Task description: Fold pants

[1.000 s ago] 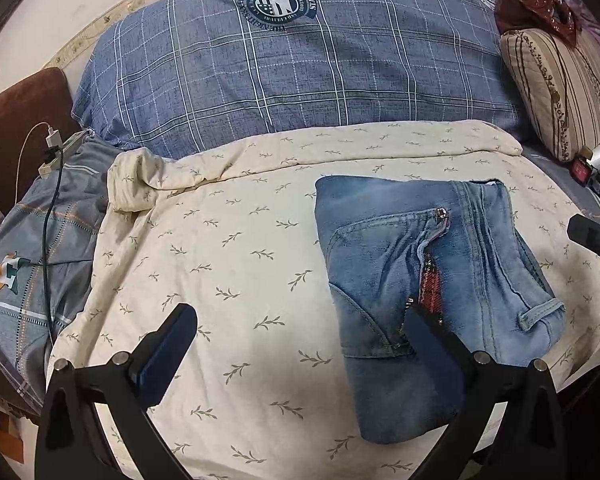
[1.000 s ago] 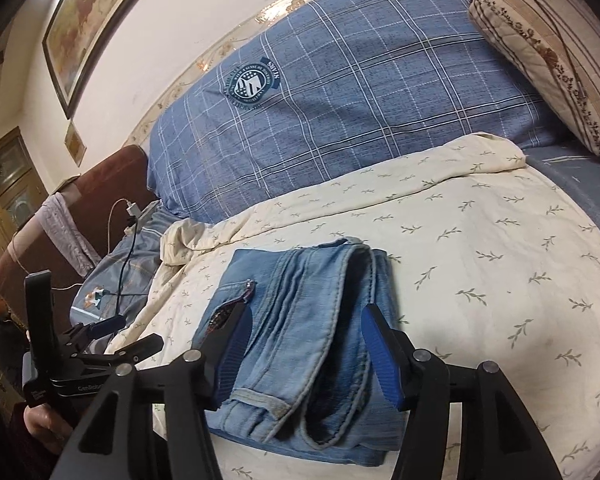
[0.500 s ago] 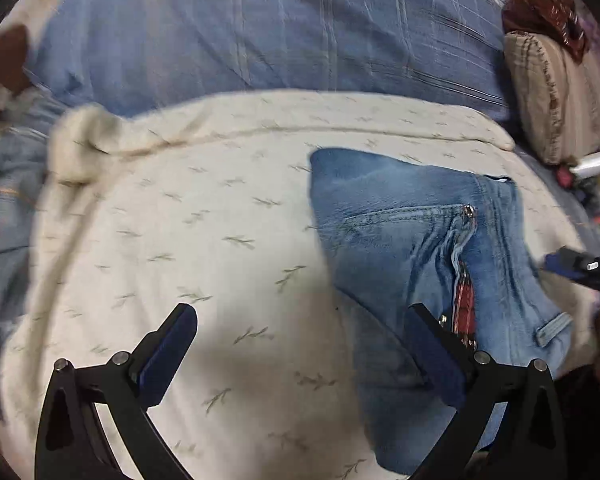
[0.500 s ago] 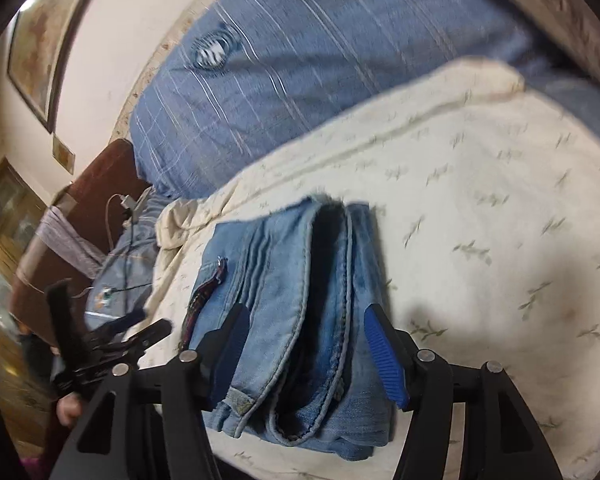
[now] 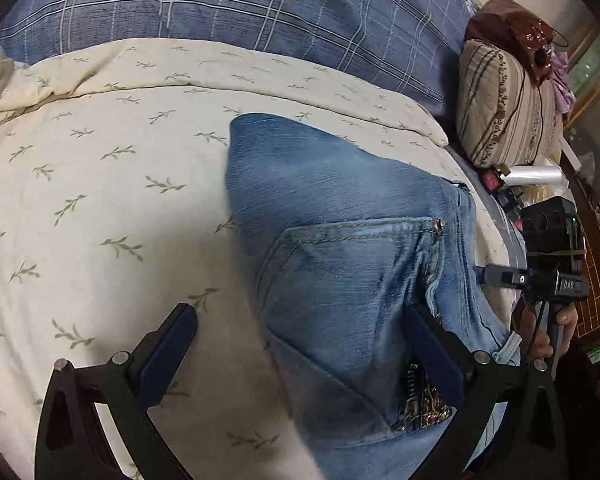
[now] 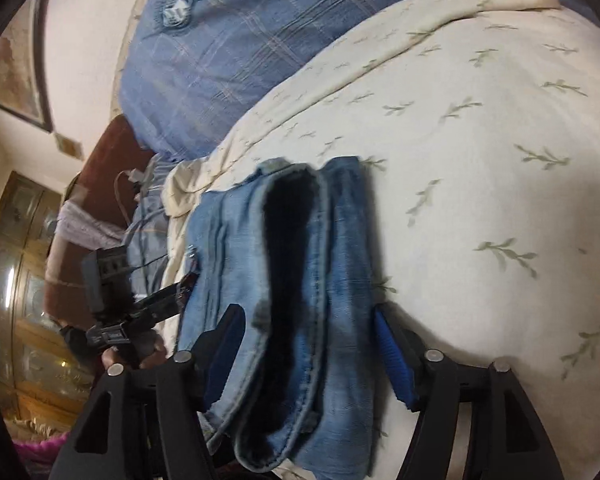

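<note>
The folded jeans point(image 5: 352, 264) lie on a cream blanket point(image 5: 100, 184) with a leaf print, at about four o'clock of the left wrist view and dead centre of the right wrist view. Their back pocket point(image 5: 340, 288) faces up; nothing shows inside it, and a patch of red and gold stitching at its five o'clock corner is half covered by a gripper finger.

The left gripper point(image 5: 300, 360) stands wide apart: one finger is over bare blanket at seven o'clock, the other is over the jeans at five o'clock, and whether that one touches the cloth cannot be told.

The right gripper point(image 6: 308, 356) is spreading, with the thick stacked edge of the jeans between its blue pads point(image 6: 392, 360); the pads sit close on either side but are not seen pressing.

At the far edge, twelve o'clock, lies a blue checked quilt point(image 5: 260, 4). A striped pillow point(image 5: 508, 108) sits at two o'clock, its far side cut off by the lens rim. The right wrist view is blurred, so the fold's dark hollow point(image 6: 288, 248) shows no detail, and the cabinet point(image 6: 16, 280) at nine o'clock is only a gleam.
</note>
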### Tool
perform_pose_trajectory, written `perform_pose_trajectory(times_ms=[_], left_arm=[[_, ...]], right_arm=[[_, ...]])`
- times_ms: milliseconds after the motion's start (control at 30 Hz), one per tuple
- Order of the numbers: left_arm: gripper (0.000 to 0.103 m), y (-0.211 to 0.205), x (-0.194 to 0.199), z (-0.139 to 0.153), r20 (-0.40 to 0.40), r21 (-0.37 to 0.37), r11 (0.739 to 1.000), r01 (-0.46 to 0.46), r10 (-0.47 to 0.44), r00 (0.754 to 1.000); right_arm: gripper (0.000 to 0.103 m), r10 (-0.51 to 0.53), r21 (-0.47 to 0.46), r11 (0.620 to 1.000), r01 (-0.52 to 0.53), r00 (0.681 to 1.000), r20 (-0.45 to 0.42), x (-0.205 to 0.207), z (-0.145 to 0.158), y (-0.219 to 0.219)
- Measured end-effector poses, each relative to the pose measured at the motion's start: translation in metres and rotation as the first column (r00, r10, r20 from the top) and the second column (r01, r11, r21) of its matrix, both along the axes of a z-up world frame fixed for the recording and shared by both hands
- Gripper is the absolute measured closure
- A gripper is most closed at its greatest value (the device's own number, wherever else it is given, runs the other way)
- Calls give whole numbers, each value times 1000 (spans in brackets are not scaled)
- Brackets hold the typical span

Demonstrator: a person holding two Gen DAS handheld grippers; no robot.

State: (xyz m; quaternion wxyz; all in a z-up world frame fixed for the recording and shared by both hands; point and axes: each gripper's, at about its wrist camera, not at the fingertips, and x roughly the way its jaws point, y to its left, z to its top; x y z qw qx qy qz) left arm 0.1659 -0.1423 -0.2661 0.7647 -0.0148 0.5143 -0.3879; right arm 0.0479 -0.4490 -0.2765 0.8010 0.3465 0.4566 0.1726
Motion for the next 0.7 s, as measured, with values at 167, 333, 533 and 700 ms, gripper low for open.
perform_pose_trajectory(times_ms=[167,333,533,700], left_arm=[[9,-14,2,1,-12,-44,998,40,-41,999],[32,-23,8,5,-38,-59,996,62,-65,997],[47,-22,7,21,-37,-68,996,52,-55,998],[49,-16,15,47,0,-60,998,30,-30,1000]], right_arm=[[45,25,-66,998,-23,999,29,1,8,19],[73,-5,-118,993,9,999,34,2,15,27],[79,-16,-109,994,23,998,65,1,29,36],[79,-20,-106,994,28,997,77,13,47,43]])
